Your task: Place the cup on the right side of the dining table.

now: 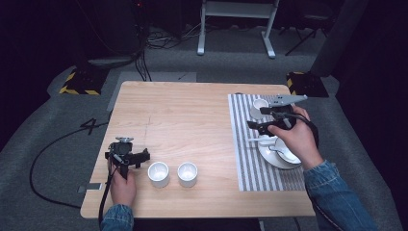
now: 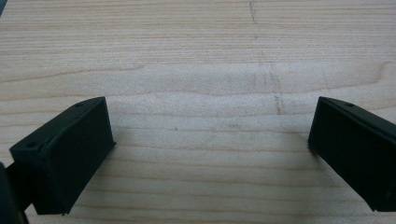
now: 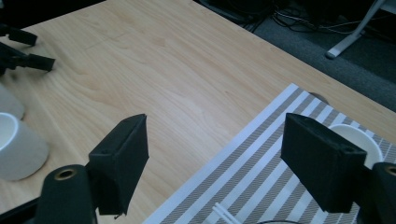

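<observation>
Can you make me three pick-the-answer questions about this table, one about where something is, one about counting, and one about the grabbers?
1. Where does the striped mat lie?
A. on the table's right side
B. on the table's left side
C. on the floor

2. How many white cups stand on the bare wood near the left gripper?
A. one
B. two
C. four

3. How is the right gripper?
A. shut on a cup
B. shut on a spoon
C. open

Answers: 1 A, the high view shows the mat at the right. 2 B, two cups stand side by side. 3 C, its jaws stand wide apart with nothing between.
</observation>
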`<state>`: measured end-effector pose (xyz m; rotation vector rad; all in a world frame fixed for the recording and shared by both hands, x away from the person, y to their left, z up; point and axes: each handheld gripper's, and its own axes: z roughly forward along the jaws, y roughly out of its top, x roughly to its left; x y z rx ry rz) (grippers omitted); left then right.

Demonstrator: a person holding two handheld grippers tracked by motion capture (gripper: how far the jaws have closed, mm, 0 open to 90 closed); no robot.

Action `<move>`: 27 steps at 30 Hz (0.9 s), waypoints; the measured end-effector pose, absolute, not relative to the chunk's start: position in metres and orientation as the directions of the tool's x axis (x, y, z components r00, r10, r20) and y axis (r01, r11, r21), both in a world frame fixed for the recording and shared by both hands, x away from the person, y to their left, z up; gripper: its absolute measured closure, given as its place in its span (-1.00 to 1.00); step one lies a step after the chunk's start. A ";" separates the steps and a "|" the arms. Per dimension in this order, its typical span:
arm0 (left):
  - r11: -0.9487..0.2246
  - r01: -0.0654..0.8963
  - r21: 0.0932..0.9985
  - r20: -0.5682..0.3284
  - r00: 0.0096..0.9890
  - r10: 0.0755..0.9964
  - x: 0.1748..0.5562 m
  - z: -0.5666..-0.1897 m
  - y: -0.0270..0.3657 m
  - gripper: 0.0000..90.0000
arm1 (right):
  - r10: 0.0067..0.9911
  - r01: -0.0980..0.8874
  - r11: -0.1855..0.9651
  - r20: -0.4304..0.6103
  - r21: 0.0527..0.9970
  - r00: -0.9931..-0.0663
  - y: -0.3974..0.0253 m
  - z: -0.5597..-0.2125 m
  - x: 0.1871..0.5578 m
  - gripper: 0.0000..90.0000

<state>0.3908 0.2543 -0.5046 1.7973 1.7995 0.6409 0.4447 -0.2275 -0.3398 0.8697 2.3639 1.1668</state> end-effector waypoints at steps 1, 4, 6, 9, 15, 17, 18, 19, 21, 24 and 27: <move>0.011 0.757 0.653 -0.027 0.009 1.000 0.391 -0.505 0.254 -1.00 | 0.662 0.363 0.469 -0.049 0.805 -0.748 -0.227 -0.341 0.441 -0.47; 0.011 0.757 0.653 -0.027 0.009 1.000 0.391 -0.505 0.254 -1.00 | 0.651 0.353 0.479 -0.056 0.804 -0.757 -0.226 -0.344 0.430 -0.47; 0.011 0.757 0.653 -0.027 0.009 1.000 0.391 -0.505 0.254 -1.00 | 0.644 0.349 0.486 -0.059 0.801 -0.763 -0.226 -0.347 0.423 -0.47; 0.011 0.757 0.653 -0.027 0.009 1.000 0.391 -0.505 0.254 -1.00 | 0.636 0.348 0.497 -0.061 0.795 -0.769 -0.227 -0.352 0.412 -0.47; 0.010 0.758 0.653 -0.027 0.009 1.000 0.391 -0.505 0.254 -1.00 | 0.617 0.351 0.517 -0.056 0.781 -0.785 -0.227 -0.367 0.395 -0.47; 0.011 0.757 0.653 -0.027 0.008 1.000 0.391 -0.505 0.254 -1.00 | 0.614 0.351 0.526 -0.060 0.775 -0.787 -0.226 -0.371 0.391 -0.47; 0.011 0.757 0.653 -0.027 0.009 1.000 0.391 -0.505 0.254 -1.00 | 0.610 0.351 0.532 -0.061 0.771 -0.790 -0.226 -0.374 0.388 -0.47; 0.011 0.758 0.653 -0.027 0.009 1.000 0.391 -0.505 0.254 -1.00 | 0.608 0.349 0.535 -0.062 0.769 -0.792 -0.226 -0.376 0.386 -0.47; 0.011 0.757 0.653 -0.027 0.008 1.000 0.391 -0.505 0.254 -1.00 | 0.600 0.350 0.543 -0.061 0.763 -0.798 -0.225 -0.382 0.382 -0.47; 0.011 0.757 0.653 -0.027 0.009 1.000 0.391 -0.505 0.254 -1.00 | 0.591 0.353 0.555 -0.059 0.753 -0.804 -0.224 -0.392 0.377 -0.47; 0.012 0.757 0.653 -0.027 0.008 1.000 0.391 -0.505 0.254 -1.00 | 0.593 0.369 0.557 -0.045 0.744 -0.804 -0.226 -0.402 0.374 -0.47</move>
